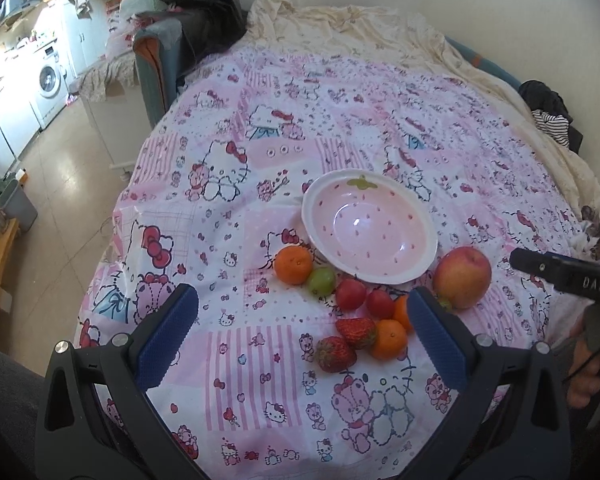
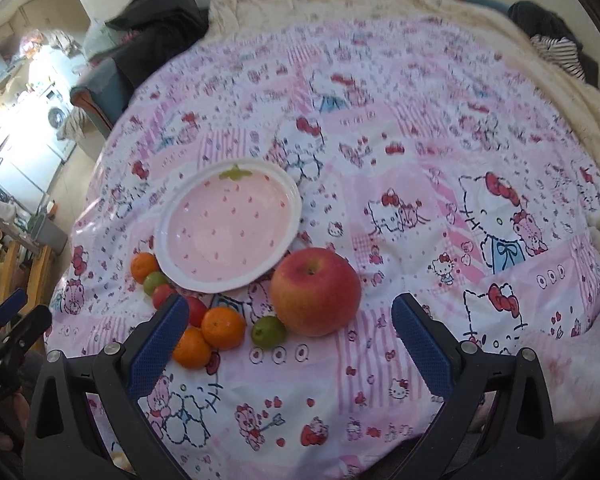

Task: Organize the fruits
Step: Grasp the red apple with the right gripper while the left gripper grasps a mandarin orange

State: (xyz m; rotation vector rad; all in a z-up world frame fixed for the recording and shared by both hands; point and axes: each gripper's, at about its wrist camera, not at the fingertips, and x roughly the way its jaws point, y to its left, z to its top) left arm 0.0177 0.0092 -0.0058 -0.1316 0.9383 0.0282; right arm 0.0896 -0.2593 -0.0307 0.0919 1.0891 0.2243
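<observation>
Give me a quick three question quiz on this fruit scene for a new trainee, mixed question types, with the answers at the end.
1. True or false: the pink bowl already holds fruit.
2. Multiple choice: which fruit is biggest? A) strawberry B) apple C) green grape
3. Fill in: both the left gripper and the right gripper have their jaws ____.

Key: 1 false, the bowl is empty and all fruit lies on the bedspread. 2 B. 3 open.
</observation>
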